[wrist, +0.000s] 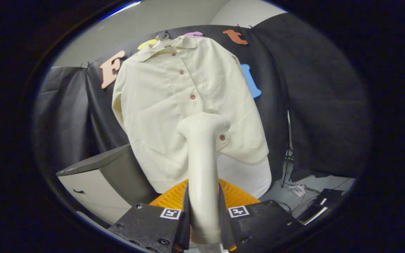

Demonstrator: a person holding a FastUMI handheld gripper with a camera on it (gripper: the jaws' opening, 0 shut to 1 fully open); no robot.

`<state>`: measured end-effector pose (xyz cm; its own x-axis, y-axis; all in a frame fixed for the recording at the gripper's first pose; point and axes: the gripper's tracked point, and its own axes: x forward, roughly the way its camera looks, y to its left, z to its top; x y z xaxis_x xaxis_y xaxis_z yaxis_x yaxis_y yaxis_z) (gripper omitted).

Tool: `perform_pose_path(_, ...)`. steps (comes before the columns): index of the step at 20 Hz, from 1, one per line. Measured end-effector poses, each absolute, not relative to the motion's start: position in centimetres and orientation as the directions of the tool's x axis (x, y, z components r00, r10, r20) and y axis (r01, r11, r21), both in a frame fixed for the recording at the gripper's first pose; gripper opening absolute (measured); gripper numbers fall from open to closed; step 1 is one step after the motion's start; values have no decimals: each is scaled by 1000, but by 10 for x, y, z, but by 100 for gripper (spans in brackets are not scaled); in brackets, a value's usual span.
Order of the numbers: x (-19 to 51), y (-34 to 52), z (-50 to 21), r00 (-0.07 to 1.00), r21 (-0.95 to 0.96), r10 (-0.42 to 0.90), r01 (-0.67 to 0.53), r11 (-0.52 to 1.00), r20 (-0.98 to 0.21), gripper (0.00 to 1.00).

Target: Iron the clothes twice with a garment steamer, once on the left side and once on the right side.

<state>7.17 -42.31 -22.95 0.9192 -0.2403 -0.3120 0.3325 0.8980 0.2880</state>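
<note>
Gripper: the gripper has both fingers pressed against the handle of the garment steamer, one on each side, so it is clamped on the steamer.
Steamer: the handle rises from between the fingers toward 12 o'clock, and its head bends forward at the top, facing the cloth.
Shirt: a cream button-up shirt hangs on a hanger against the booth wall, beyond the fingers at 12 o'clock, its collar at the far top.
Head against cloth: the steamer head overlaps the lower button line, just beside the lowest button toward 3 o'clock; whether it touches the fabric I cannot tell.
Step in hand: judging by the head sitting near the middle and low on the shirt, a pass along one side seems about to start or is under way; which side I cannot tell.
Doing it well: keep the head flat toward the fabric and close to it, move along one panel in a slow straight line, stay clear of the buttons, then do the same on the other panel.
Risk: the shirt hangs loose, so a hard push would likely swing it away from the head.
Nearby: an orange ribbed thing lies just ahead of the fingers; a grey cabinet stands toward 9 o'clock.
</note>
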Motion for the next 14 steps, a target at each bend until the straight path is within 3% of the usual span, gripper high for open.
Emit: perform_pose_path(14, 45, -256, -132, 981, 325, -128, 169, 931, -144, 34)
